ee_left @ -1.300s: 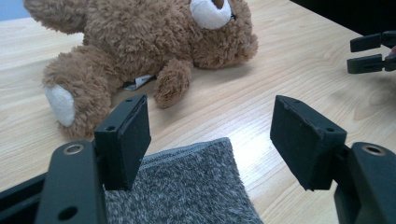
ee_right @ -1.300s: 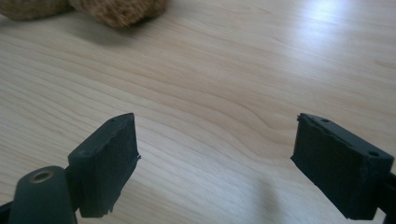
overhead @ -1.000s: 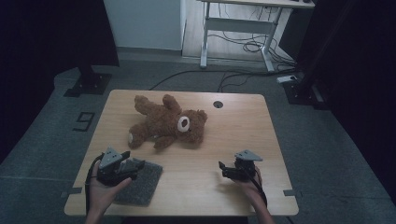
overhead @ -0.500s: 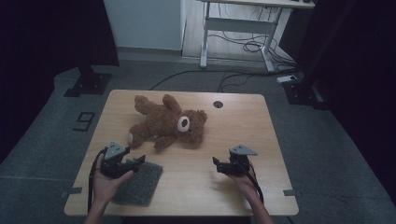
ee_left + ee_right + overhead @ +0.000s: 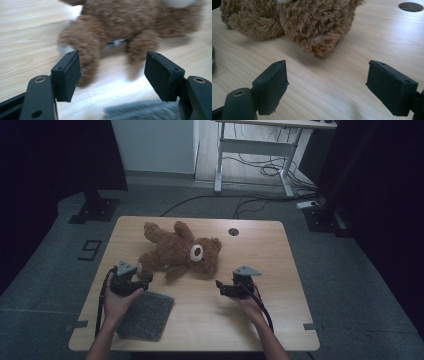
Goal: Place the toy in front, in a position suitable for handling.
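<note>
With both my left gripper (image 5: 144, 279) and right gripper (image 5: 219, 284) spread and empty, I'm approaching the teddy bear (image 5: 177, 251); next I must close on it.

Brown teddy bear (image 5: 177, 252), grey cloth (image 5: 146, 315), pale wooden table (image 5: 280, 265)

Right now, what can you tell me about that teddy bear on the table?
The teddy bear is brown, shaggy plush with a pale muzzle. It lies flat on the wooden table, limbs sprawled, head toward the table's right side. A small whitish tag peeks out under its body in the left gripper view. The left tongs stand open close to one paw; whether they touch it is unclear. The right tongs stand open short of its head.
</note>
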Demonstrator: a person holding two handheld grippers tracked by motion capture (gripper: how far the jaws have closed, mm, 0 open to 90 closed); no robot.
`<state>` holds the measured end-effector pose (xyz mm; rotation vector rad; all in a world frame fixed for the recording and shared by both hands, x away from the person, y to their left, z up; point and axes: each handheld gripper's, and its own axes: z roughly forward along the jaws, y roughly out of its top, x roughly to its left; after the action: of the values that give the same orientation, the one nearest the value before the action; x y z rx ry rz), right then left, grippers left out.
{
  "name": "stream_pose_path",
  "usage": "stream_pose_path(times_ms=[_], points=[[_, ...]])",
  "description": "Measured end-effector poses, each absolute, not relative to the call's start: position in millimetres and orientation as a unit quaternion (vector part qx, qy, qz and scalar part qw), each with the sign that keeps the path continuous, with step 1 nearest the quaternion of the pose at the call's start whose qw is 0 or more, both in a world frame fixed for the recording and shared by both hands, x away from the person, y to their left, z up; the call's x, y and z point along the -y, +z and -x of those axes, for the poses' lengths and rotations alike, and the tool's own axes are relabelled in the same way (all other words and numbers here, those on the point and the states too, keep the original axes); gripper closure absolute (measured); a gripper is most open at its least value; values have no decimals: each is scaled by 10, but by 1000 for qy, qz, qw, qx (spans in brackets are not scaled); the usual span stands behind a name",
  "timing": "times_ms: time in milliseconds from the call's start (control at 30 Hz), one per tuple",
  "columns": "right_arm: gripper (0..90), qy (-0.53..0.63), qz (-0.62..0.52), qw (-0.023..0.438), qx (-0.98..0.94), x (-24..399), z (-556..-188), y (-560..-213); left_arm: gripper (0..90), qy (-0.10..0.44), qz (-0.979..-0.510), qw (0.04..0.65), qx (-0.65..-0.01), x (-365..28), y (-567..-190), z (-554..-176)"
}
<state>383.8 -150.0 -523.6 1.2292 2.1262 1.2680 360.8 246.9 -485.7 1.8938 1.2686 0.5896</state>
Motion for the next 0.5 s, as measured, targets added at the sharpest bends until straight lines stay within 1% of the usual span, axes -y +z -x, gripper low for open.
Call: stream_pose_path(times_ms=[100,233,333,500], points=[[170,453,-437,184,-755,1447,-3896,-5259,291,238,-744,372,-501,-2497,-4894,-3718],[173,459,-446,168,-750,1396,-4027,-5267,284,239,-747,368,-500,-2508,-4924,-3848],[172,464,-444,167,-748,1334,-4094,-5269,271,227,-730,377,-522,-2515,-5004,-4017],[166,457,-435,164,-758,1192,-4182,-5273,260,238,-738,361,-518,-2499,-5062,-4152]])
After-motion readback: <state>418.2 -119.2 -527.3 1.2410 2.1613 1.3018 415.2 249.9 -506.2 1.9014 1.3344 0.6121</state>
